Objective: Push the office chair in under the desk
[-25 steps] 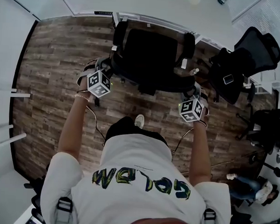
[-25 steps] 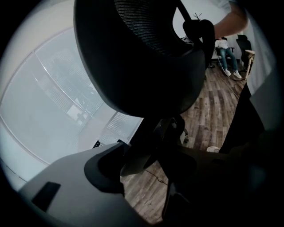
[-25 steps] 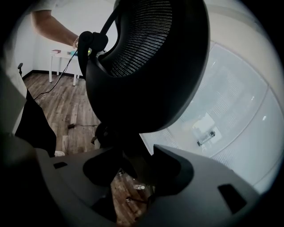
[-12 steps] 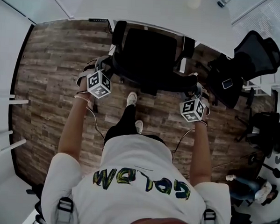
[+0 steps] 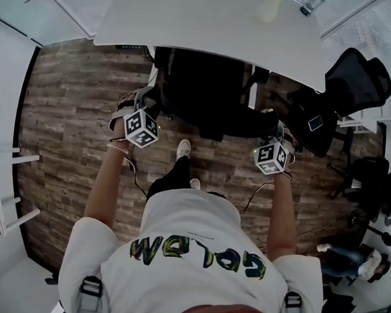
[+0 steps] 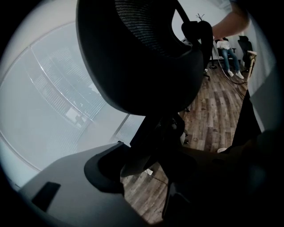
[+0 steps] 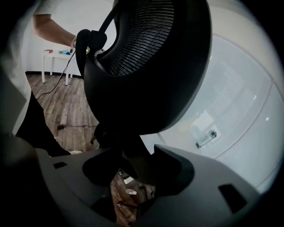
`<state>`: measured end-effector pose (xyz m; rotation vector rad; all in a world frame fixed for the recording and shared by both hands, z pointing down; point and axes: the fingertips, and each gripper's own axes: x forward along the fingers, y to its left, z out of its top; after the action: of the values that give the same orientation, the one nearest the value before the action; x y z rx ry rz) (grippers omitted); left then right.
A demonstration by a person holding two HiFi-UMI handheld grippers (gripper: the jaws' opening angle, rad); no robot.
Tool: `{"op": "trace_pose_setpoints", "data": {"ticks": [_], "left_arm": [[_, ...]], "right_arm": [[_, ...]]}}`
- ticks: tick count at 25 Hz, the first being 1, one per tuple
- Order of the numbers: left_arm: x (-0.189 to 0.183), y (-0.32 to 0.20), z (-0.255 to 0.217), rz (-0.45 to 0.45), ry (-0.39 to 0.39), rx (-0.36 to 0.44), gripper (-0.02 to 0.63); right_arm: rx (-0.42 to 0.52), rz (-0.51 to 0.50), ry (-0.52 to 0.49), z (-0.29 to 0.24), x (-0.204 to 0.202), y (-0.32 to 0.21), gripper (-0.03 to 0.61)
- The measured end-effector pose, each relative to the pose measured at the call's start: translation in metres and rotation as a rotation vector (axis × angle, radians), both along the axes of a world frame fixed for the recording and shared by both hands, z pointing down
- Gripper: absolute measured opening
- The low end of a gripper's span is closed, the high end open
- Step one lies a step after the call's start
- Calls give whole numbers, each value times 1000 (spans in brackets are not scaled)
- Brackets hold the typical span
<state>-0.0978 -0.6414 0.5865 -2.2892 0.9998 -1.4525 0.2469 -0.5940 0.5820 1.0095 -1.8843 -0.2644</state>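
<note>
- So, office chair (image 5: 205,88)?
- Sits half under the worktop (image 5: 209,22), faces it, backrest outward.
- Grip?
- Left gripper (image 5: 147,101), right gripper (image 5: 273,129) clenched on backrest edges. Spare chair (image 5: 348,81) well apart, right.

office chair (image 5: 208,94) front half hidden under desk (image 5: 202,22); desk far edge cut off.

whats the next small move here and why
Probably push the chair straight forward a bit. Its seat is only partly under the desk, and the left gripper and right gripper each clamp a side of its back, so an even push from both should roll it in.
</note>
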Motion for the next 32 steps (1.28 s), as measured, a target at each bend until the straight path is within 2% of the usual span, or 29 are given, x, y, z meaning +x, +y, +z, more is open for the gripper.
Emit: {"op": "trace_pose_setpoints", "data": {"ticks": [10, 21, 32], "left_arm": [[3, -79, -1, 9, -18, -21, 247], [12, -150, -2, 20, -17, -10, 245], [21, -183, -2, -19, -35, -34, 245]], "right_arm": [[-13, 39, 11, 0, 2, -72, 230], [2, 65, 20, -1, 9, -144, 236], [-12, 56, 31, -1, 19, -182, 238]]}}
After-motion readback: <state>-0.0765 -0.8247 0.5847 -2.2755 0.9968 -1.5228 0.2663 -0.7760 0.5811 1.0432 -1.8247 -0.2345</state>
